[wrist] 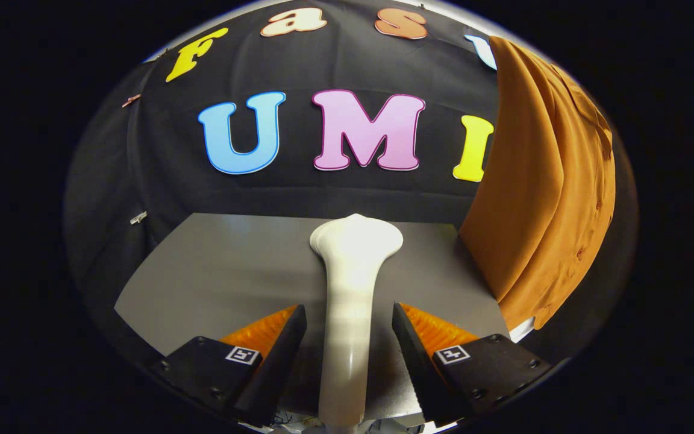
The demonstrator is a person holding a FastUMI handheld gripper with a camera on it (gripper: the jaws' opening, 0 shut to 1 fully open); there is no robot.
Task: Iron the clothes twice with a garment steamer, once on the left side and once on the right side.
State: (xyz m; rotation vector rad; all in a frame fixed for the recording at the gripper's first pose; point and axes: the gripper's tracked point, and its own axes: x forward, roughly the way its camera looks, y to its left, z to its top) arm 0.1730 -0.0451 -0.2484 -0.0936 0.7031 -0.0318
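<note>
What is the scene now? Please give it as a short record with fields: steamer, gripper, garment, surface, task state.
steamer: white garment steamer, handle between the fingers, head pointing ahead over the table
gripper: gripper open, a finger on each side of the handle, gaps visible, neither pressing
garment: orange shirt hanging to the right, beyond the fingers, its buttoned edge visible
surface: grey table
task state: steamer not yet gripped; its head is apart from the shirt
</note>
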